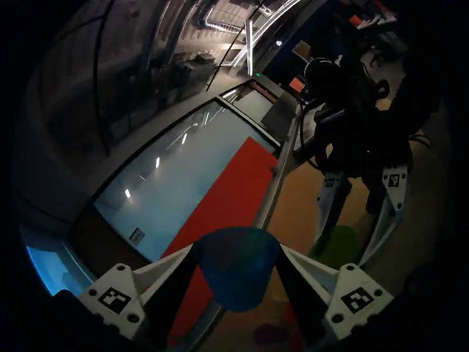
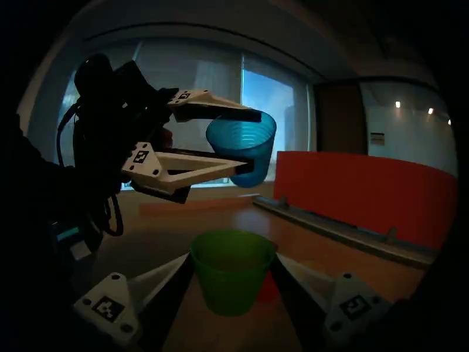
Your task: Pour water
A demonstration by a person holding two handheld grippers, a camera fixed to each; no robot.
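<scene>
My left gripper (image 1: 237, 252) is shut on a translucent blue cup (image 1: 237, 270), and its view is strongly rolled. From the right gripper view, that left gripper (image 2: 253, 141) hangs in the air with one finger above the other. There the blue cup (image 2: 241, 146) sits high over the table, its mouth tipped a little toward the camera. My right gripper (image 2: 233, 258) is shut on a green cup (image 2: 233, 273) held upright just above the wooden table (image 2: 176, 234). In the left gripper view the right gripper (image 1: 341, 249) and green cup (image 1: 337, 246) lie to the right. I see no water stream.
A red panel (image 2: 363, 193) stands along the table's far side behind a grey rail (image 2: 328, 226). Large windows (image 2: 199, 94) fill the back wall. A small red thing (image 2: 267, 290) lies behind the green cup, and a purple thing (image 1: 269, 334) lies on the table.
</scene>
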